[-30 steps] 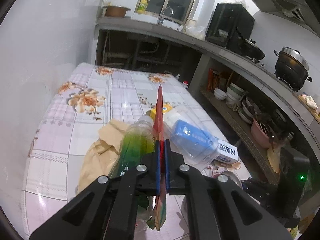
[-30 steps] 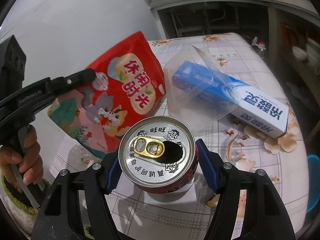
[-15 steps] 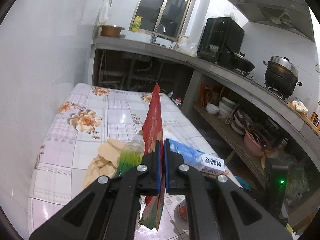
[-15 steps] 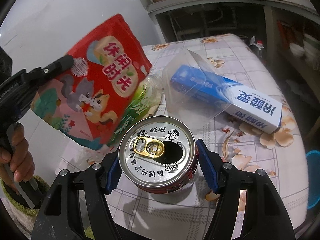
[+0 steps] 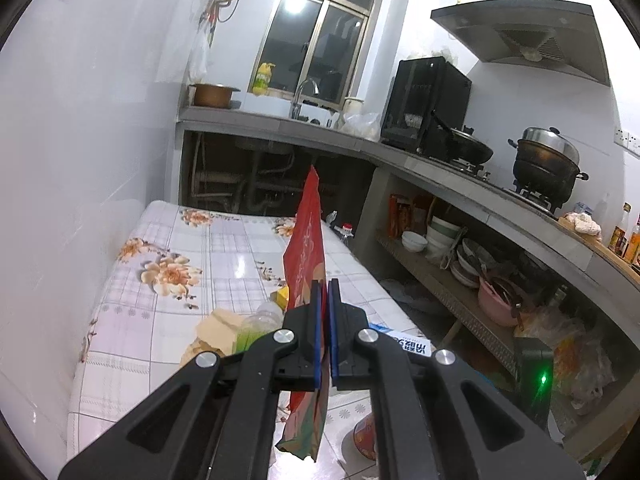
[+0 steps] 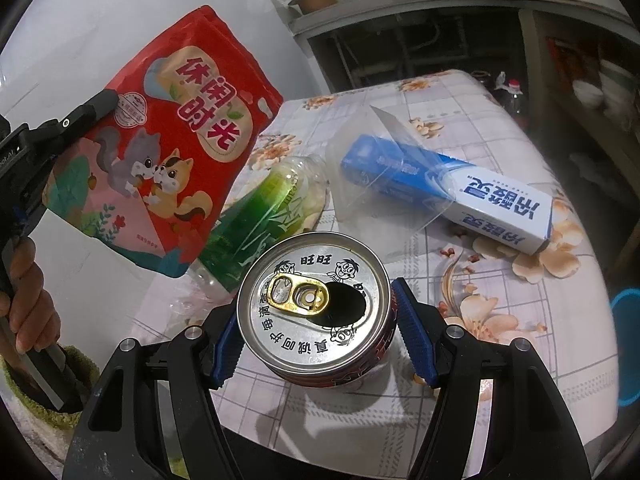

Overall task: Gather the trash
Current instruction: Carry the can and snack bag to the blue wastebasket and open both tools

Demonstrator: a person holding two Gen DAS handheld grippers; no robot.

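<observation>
Two grippers, both loaded. Left gripper [image 5: 325, 336] has its jaws pressed together on a red snack bag [image 5: 306, 240], pinching it edge-on; the bag stands up above the fingertips and hangs below them, off the table [image 5: 160, 320]. From the right wrist view the same bag [image 6: 168, 140] shows its printed front with two cartoon squirrels, held up and to the left of the right gripper, with the left gripper [image 6: 100, 106] clamped on its left edge and a hand [image 6: 28, 304] on the handle at lower left.

Right gripper [image 6: 316, 332] has its jaws spread wide around an opened drink can [image 6: 314, 312], blue pads [image 6: 414, 344] against both sides of it, tab and mouth hole facing the camera. Whether the can sits on the table or is lifted clear, cannot tell.

Just ahead of the right gripper and slightly left, a plastic bottle [image 6: 260, 216] with green liquid lies on its side on the floral tablecloth, partly behind the bag. Ahead and to the right lies a blue and white carton [image 6: 452, 192] with a clear plastic piece [image 6: 380, 184] over its far end. Nut shells [image 6: 536, 256] are scattered just beside the carton's near end.

In the left wrist view, crumpled brown paper [image 5: 216, 328] lies on the table just left of the fingertips, next to the bottle [image 5: 256, 324].
</observation>
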